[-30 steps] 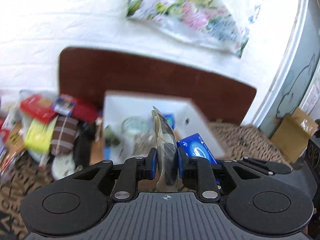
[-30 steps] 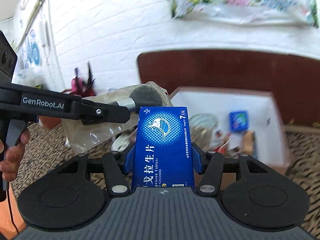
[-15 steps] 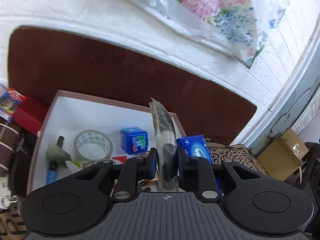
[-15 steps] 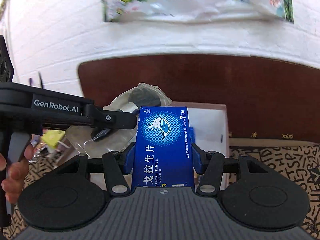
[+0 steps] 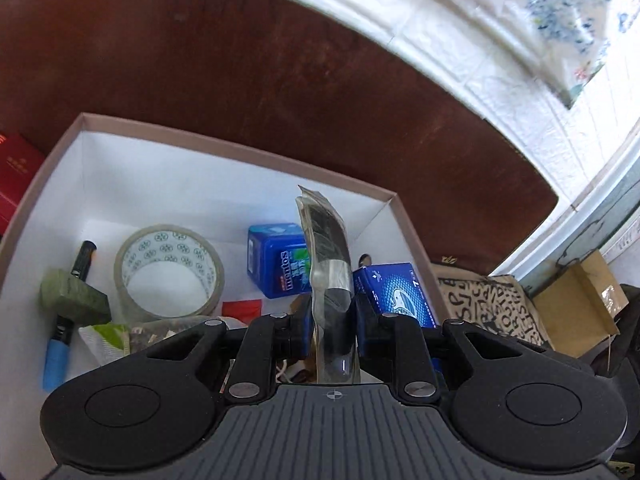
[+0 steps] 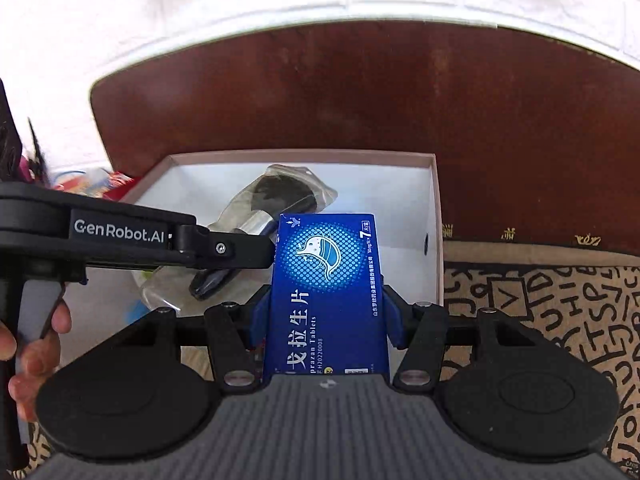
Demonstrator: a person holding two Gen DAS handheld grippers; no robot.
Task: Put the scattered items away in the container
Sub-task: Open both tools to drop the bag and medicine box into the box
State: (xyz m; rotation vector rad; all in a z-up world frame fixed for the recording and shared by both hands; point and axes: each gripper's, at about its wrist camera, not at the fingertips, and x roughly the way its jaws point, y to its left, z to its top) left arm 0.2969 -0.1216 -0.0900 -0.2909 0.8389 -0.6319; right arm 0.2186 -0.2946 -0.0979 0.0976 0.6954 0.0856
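Your white box (image 5: 224,168), open-topped with a pinkish rim, sits under both tools. Inside it lie a roll of clear printed tape (image 5: 168,272) flat on the floor, a blue Mentos tub (image 5: 276,260) by the far wall, a green block (image 5: 74,298) across a black-and-blue pen (image 5: 60,344), and a scrap of red (image 5: 242,306).

Your left hand-held gripper (image 5: 330,320) is pinching a clear plastic pouch (image 5: 328,264) edge-on, its long axis running straight out ahead over the box; from the right wrist view you can see a dark round brush inside the pouch (image 6: 280,196), handle toward you.

Your right hand-held gripper (image 6: 326,320) is clamped on the sides of a flat blue tablet carton (image 6: 328,292), glossy card with a white stomach drawing. Its long axis points forward along the fingers, printed face up, far end over the box's near right corner.

Around the box: a dark reddish-brown board (image 6: 360,92), a patterned cloth (image 6: 560,320) with black lettering, white brick wall (image 5: 460,40).
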